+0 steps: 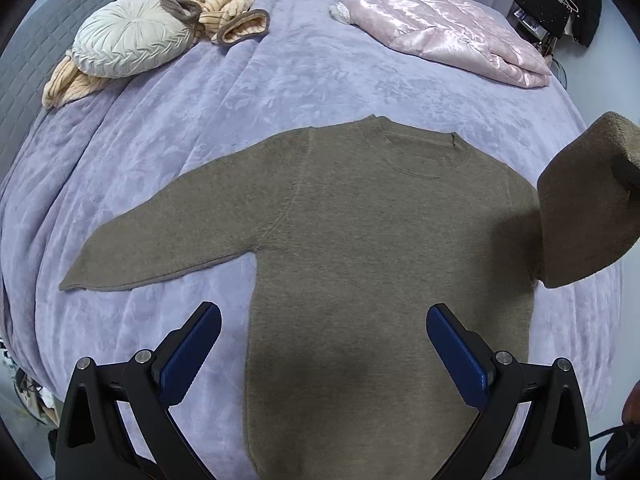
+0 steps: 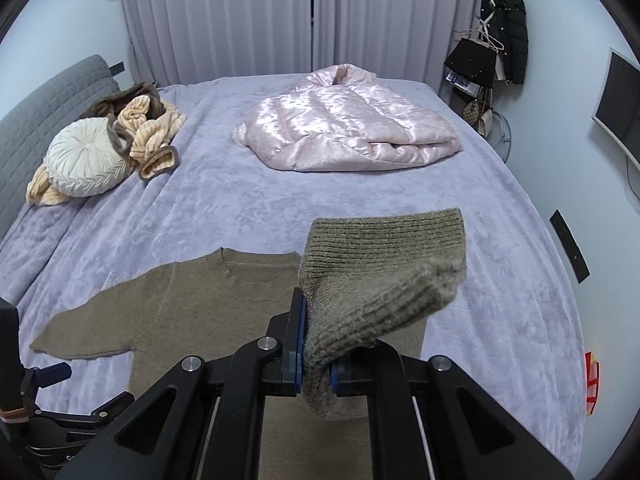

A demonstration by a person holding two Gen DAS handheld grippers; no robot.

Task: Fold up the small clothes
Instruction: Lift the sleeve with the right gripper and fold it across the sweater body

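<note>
An olive-brown knit sweater (image 1: 360, 232) lies flat on the lilac bedspread (image 1: 248, 92), neck toward the far side, its left sleeve (image 1: 160, 232) stretched out to the left. My left gripper (image 1: 324, 344) hovers open above the sweater's lower body, nothing between its blue pads. The sweater's right sleeve (image 1: 588, 208) is lifted off the bed at the right edge. In the right wrist view my right gripper (image 2: 318, 364) is shut on that sleeve's ribbed cuff (image 2: 380, 276), which folds over above the sweater's body (image 2: 200, 304).
A folded pink satin quilt (image 2: 344, 128) lies at the far right of the bed. A round cream cushion (image 2: 86, 160) and a striped peach garment (image 2: 148, 128) sit far left by a grey headboard (image 2: 44, 108). Curtains, hanging bags and a wall screen (image 2: 618, 104) lie beyond.
</note>
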